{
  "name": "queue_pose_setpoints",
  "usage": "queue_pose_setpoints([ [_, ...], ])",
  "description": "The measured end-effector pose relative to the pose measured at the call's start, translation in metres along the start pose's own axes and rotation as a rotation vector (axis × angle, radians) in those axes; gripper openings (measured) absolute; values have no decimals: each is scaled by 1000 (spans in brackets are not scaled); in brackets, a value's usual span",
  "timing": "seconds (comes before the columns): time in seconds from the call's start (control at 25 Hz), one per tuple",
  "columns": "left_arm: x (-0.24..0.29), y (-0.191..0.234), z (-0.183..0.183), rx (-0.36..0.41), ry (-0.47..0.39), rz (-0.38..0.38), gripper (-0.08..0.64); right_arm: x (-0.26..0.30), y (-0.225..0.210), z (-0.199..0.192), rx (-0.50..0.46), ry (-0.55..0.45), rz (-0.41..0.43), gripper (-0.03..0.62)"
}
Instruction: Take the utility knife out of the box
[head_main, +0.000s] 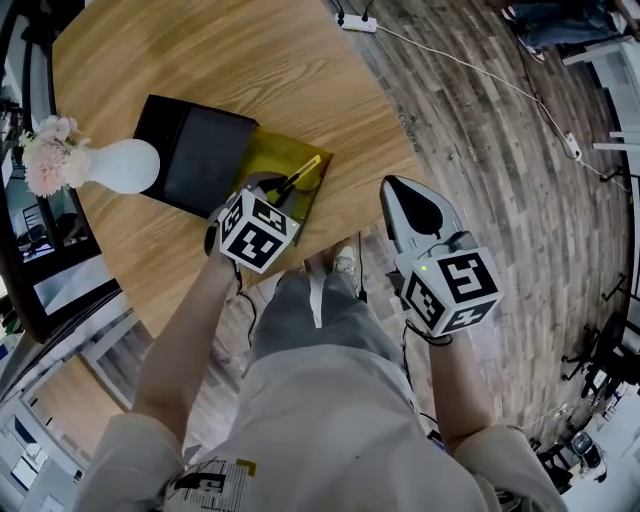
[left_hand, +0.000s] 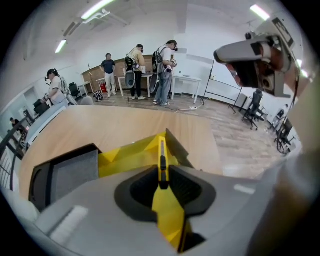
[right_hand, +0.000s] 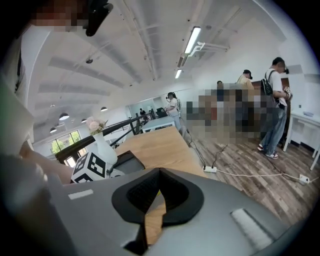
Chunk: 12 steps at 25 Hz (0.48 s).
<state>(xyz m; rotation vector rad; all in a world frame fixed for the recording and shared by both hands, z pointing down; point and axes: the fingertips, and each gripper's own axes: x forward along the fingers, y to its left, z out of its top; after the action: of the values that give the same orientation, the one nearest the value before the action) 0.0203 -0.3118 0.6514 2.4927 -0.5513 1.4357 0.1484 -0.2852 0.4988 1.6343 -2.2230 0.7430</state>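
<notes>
Left gripper view: left gripper (left_hand: 161, 172) has its 2 jaws pinched narrow on the slim yellow plastic utility knife (left_hand: 161, 150). Pads sit on the flat sides, black slider up, front end sticking out past the tips

Head view agrees: same knife (head_main: 303, 173) pokes out of the left gripper (head_main: 283, 190), angled over the box

Right gripper (right_hand: 159, 175): jaws together, nothing held, only table visible through the gap. In head view it (head_main: 400, 195) hangs off the table edge over the floor, well apart from the box

Just past the knife: flat black cardboard box with yellow lining (head_main: 265, 150), lid flipped open to the side. Knife is over the lining; can't tell if it's clear of it or touching

Handling, my read: light, stiff, smooth plastic shell, so it could slip or pivot in the pads. Best held mid-body on the 2 flat sides, away from the blade end. Can't tell if the blade is retracted, so treat the tip as sharp

Beyond the box: white bulb-shaped vase with pink flowers (head_main: 125, 165) on the rounded light-wood table (head_main: 250, 60)

Far end of the room: several people (left_hand: 162, 70) standing at desks
</notes>
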Motion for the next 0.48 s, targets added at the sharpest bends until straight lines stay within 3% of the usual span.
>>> queue_pose_setpoints([
  [0.12,-24,6,11,-6,-41,37,64,-8,10,16,-32,-28,0,0],
  [0.48,-122,19,78,-20,-285,219,64,-48,19,75,-159,-138,-33,0],
])
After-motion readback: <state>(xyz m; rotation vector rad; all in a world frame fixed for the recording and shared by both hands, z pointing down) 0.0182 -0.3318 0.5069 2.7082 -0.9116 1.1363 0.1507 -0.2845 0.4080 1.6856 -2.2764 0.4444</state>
